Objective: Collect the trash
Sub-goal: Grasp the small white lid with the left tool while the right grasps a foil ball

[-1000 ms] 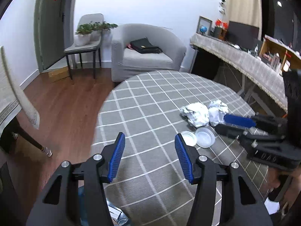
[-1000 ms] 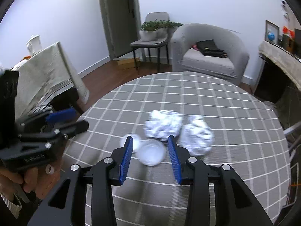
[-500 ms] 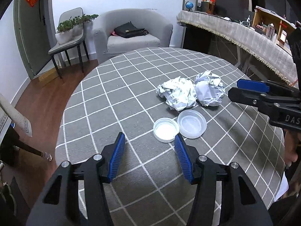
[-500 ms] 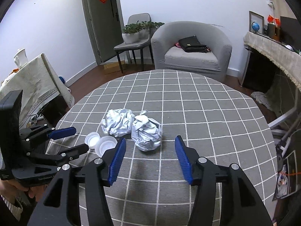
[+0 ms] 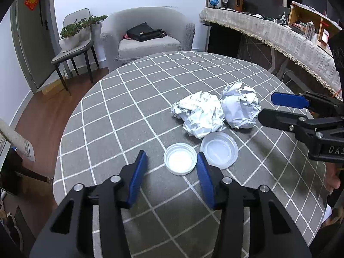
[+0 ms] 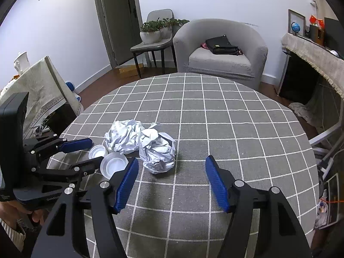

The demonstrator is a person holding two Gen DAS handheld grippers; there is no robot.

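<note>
On the table [image 5: 133,111], the 2 light, squashy paper balls [image 6: 158,151] suit a mid-body pinch and the 2 thin lids [image 5: 180,158] a rim grip; left gripper [image 5: 171,167] just narrowing, right gripper [image 6: 169,173] just widening, both empty.

Each claw, left [image 5: 169,161] and right [image 6: 169,169], is built of black angular arms tipped with ribbed blue pads [image 5: 137,178] and fastened with round silver screws [image 5: 115,178]. White lettering is printed on both housings, and a ribbed cream sleeve [image 6: 10,234] is worn.
</note>
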